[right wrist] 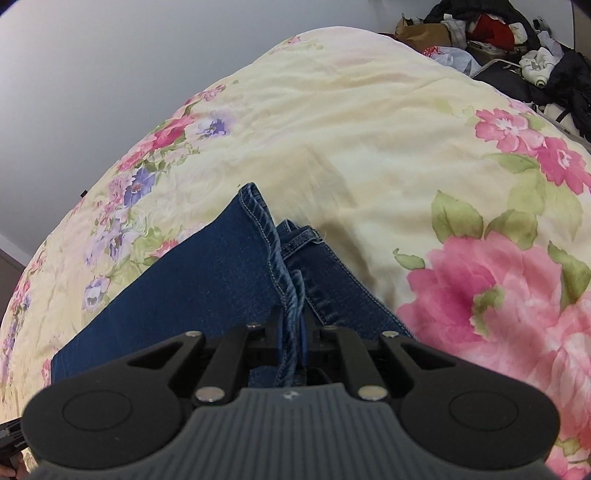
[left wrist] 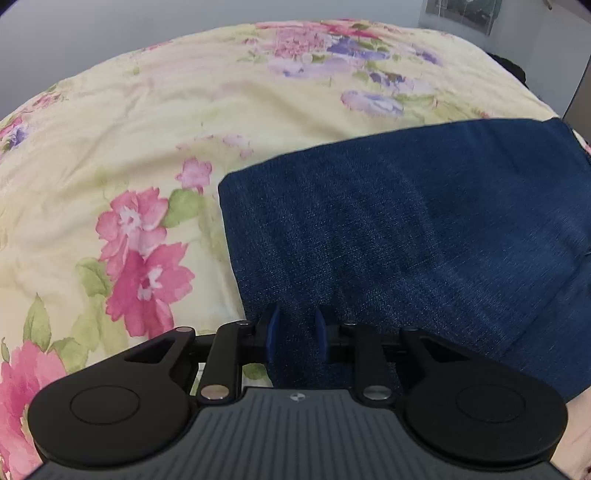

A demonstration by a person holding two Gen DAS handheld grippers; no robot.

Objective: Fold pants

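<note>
The right gripper (right wrist: 293, 328) clamps the pants (right wrist: 207, 280) hem. The left gripper (left wrist: 297, 326) stands apart over denim. A clothes heap (right wrist: 498, 40) lies at two o'clock beyond the floral quilt (right wrist: 369, 129).

One pair of blue denim pants (left wrist: 406, 229) is counted, laid on one bed. One floral bedspread (left wrist: 147, 129), pale yellow with pink and purple blooms, is seen covering that bed. Two grippers are counted: one left gripper (left wrist: 295, 328) and one right gripper (right wrist: 291, 328). Two fingers (left wrist: 271, 325) are seen on the left gripper; those of the right gripper are largely hidden by denim, so they cannot be counted with certainty. Two hems can be made out at the leg ends in the right wrist view. One heap of mixed clothes (right wrist: 498, 33) is seen beyond the bed; its items cannot be counted. One picture (left wrist: 461, 14) is seen on the wall.
</note>
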